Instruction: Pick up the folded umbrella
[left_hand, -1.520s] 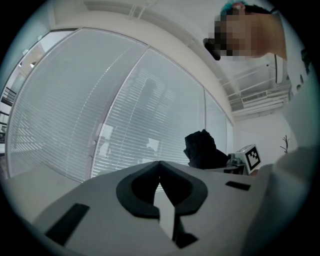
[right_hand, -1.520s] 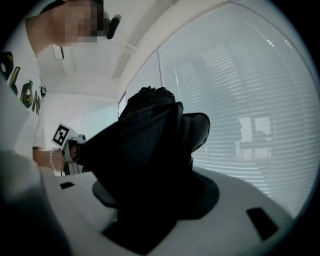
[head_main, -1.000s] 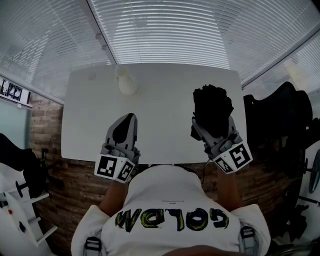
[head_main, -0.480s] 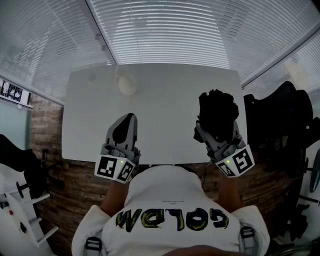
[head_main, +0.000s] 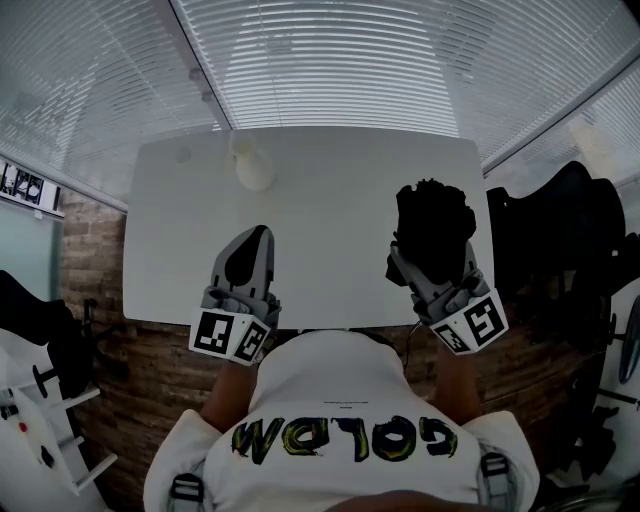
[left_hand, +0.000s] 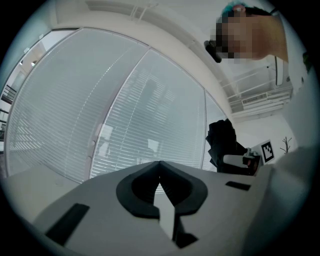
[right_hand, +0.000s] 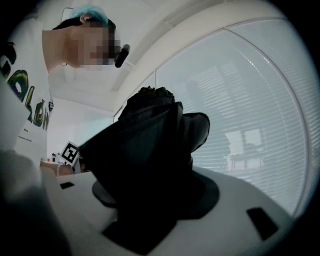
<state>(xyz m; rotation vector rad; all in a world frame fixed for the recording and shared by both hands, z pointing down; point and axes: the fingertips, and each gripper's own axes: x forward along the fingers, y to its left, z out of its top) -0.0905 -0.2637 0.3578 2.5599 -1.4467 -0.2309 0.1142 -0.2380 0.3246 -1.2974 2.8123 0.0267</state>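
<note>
White table (head_main: 330, 200) stands before closed blinds (head_main: 330, 60); over its right part the folded umbrella (head_main: 432, 215), black and bunched, sits in the right gripper (head_main: 432, 265), whose jaws stand part-way apart and clamp its lower end, the rest jutting out beyond the fingertips toward the blinds; whether it touches the tabletop cannot be told; the left gripper (head_main: 250, 248) rests at the near edge, well apart from it, jaws together with nothing between them.

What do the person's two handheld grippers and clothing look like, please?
Both the left gripper and right gripper have light grey bodies, tapered fingers with black pads, and a white rear cube bearing black square markers. The person wears a white T-shirt with yellow-green, dark-outlined lettering.
</note>
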